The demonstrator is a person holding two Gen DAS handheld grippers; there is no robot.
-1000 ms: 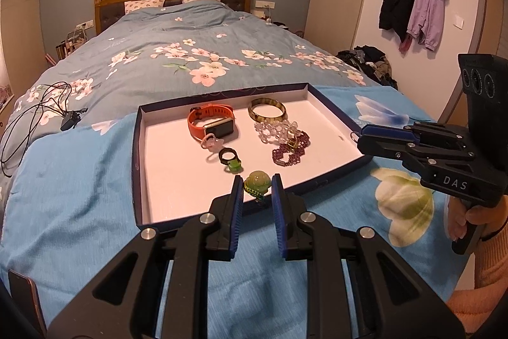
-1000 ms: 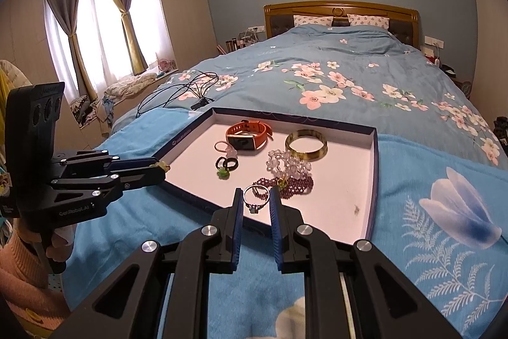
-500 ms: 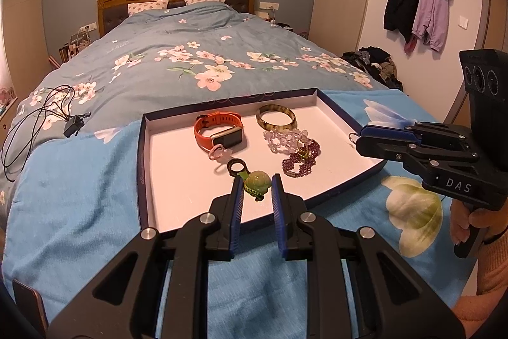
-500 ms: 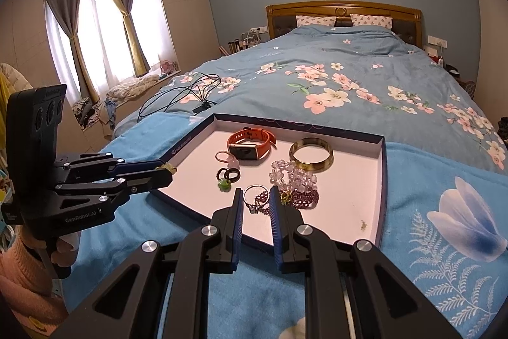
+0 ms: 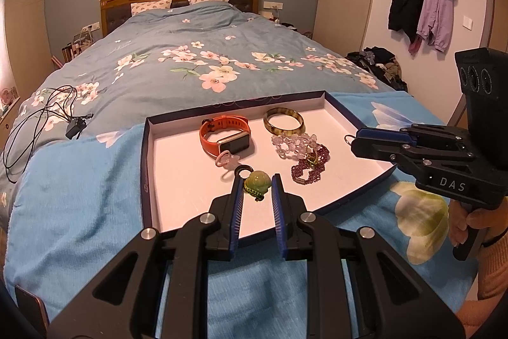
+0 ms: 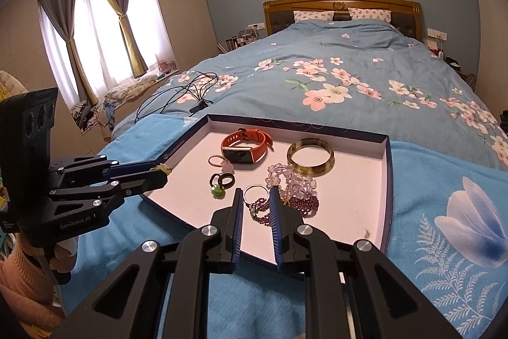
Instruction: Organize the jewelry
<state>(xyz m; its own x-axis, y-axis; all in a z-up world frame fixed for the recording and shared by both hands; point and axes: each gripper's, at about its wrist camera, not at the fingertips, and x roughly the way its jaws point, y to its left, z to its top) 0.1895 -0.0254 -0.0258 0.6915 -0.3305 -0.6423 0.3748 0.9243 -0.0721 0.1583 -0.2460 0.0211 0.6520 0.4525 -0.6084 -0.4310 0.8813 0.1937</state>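
In the left wrist view the shallow navy-walled tray with a pale pink floor (image 5: 177,173) lies on a bright blue blanket (image 5: 79,186); its left half is bare floor, and the jewelry sits toward its middle and right; the left gripper (image 5: 257,185) hangs over the tray's near edge, its jaws narrowed onto a pale green carved jade pendant on a green beaded cord (image 5: 256,184), both pads touching it; just behind the pendant lies a black ring (image 5: 243,169), then a pink ring (image 5: 226,159) and an orange-strapped smartwatch (image 5: 225,134); right of the watch are an amber bangle (image 5: 283,118), a clear crystal bead bracelet (image 5: 293,143) and a purple bead bracelet (image 5: 309,166); the right gripper (image 5: 355,142) reaches over the tray's right wall, a thin silver ring (image 5: 348,138) at its tip. In the right wrist view the right gripper (image 6: 256,196) stands over the tray's (image 6: 385,180) near wall with jaws narrowly apart, the silver ring with a small stone (image 6: 255,194) between them; whether the pads press it I cannot tell; the purple beads (image 6: 304,202) lie just beside its right finger; the tray's near right corner is bare; the left gripper (image 6: 158,172) juts over the tray's left wall, a green sliver showing at its tip.
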